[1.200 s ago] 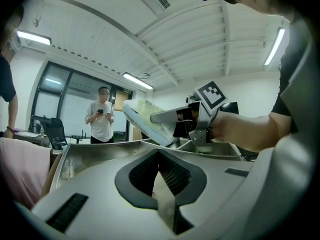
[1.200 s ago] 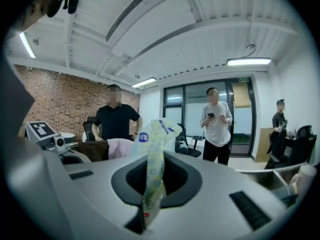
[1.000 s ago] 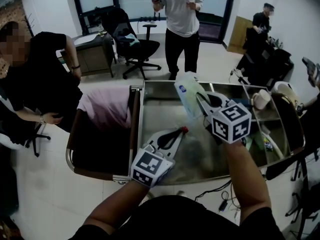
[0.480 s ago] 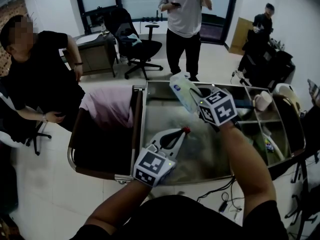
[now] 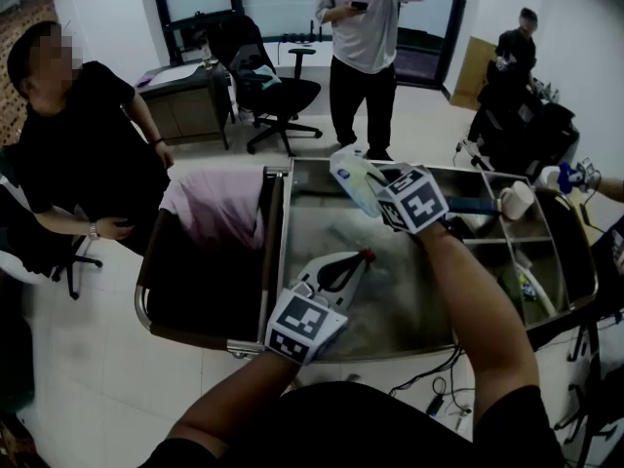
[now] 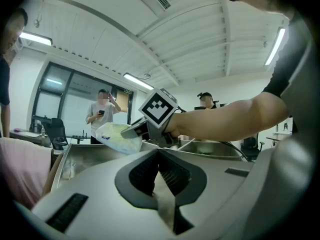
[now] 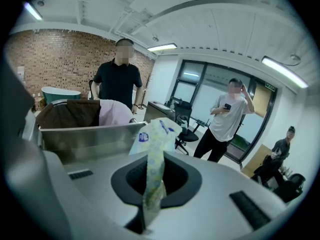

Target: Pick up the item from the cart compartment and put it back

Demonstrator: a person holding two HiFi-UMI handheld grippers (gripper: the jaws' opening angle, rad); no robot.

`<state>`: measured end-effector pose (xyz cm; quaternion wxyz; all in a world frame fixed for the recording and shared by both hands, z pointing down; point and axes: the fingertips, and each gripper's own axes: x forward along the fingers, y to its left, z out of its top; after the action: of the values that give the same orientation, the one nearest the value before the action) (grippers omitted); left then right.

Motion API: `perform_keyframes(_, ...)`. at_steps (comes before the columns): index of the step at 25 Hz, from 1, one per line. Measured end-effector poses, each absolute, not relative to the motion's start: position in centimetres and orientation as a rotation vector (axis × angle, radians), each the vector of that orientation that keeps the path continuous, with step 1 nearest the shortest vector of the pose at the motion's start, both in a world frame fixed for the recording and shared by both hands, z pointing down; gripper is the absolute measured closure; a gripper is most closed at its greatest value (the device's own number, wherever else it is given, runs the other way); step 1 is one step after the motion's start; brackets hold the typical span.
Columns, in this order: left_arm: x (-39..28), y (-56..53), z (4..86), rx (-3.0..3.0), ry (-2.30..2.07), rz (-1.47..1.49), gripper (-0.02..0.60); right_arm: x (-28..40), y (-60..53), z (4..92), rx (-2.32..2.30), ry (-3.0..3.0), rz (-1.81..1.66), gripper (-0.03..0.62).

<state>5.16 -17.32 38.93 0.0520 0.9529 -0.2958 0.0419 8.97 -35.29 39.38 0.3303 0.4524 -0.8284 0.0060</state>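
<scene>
We see a pale, soft packet [image 5: 353,177] with a blue label; pinched by one edge; tilted above the cart's large steel compartment [image 5: 322,230].

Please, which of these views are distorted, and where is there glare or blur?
Head view: mild wide-angle bend, even light, soft sheen on the grey steel cart tray. Left gripper view: strong fisheye, dark corners, long ceiling strip light blown out. Right gripper view: same fisheye; the pale crinkled plastic packet looks fairly sharp.

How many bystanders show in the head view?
3: a seated person at left, a standing person beyond the cart, another person at the back right. A hand at the right edge hints at a fourth, out of frame.
</scene>
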Motion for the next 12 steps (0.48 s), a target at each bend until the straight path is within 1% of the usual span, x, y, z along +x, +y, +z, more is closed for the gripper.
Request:
perform_keyframes(4,5.2,-17.3,39.0,2.899,-0.897,0.133,0.581,8.6,-35.9,40.1,1.161,-2.142,-0.015,0.574)
perform_keyframes(6,5.2,-17.3,39.0,2.898,-0.895,0.139,0.581,8.4,-36.2,40.5,1.134,-2.118,-0.039,0.564)
perform_keyframes(7,5.2,-17.2,39.0,2.898,-0.895,0.14,0.581,8.4,-36.3,40.9,1.116,-2.098,-0.048,0.507)
perform_keyframes(8,5.2,-17.3,39.0,2.897,-0.895,0.14,0.581,8.4,-36.4,41.4,1.098,-2.078,-0.048,0.418)
perform_keyframes(9,5.2,-17.3,39.0,2.897,-0.896,0.139,0.581,8.5,-36.5,42.0,1.087,-2.064,-0.041,0.388)
perform_keyframes(12,5.2,-17.3,39.0,2.897,-0.895,0.139,0.581,8.7,-36.7,42.2,1.098,-2.061,-0.033,0.388)
